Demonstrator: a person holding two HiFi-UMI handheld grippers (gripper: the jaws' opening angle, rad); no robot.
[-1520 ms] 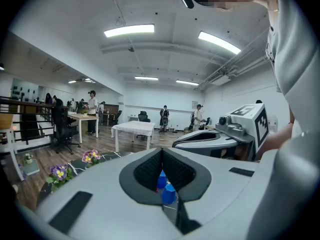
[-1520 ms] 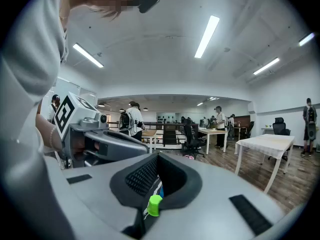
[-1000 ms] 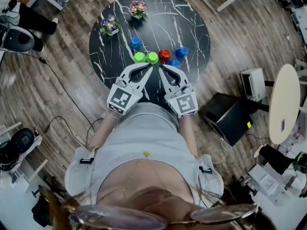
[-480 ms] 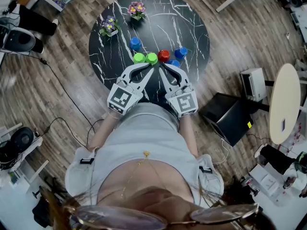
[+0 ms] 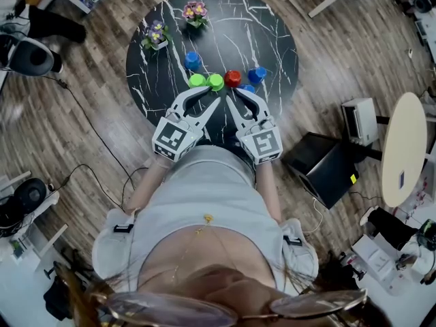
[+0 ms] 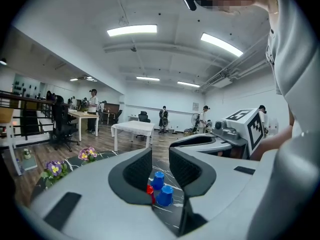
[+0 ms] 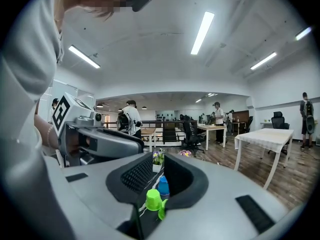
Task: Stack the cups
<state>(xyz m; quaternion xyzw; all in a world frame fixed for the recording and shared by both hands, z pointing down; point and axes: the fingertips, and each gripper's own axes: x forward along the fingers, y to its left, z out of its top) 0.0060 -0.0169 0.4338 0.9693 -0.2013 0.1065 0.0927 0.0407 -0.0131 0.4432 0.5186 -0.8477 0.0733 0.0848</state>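
Cups (image 5: 215,81) ahead, left claw (image 5: 216,98), right claw (image 5: 231,95) angled inward, just opening narrowly, empty

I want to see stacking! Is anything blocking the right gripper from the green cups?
Nothing visible is. The right gripper, whose jaws have just been opening with nothing between them, points at the green cups. Only black table lies in between.

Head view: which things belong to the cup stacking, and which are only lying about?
For the job: green cups, red cup, blue cups.
Lying about: two flower pots, black box beside the table.
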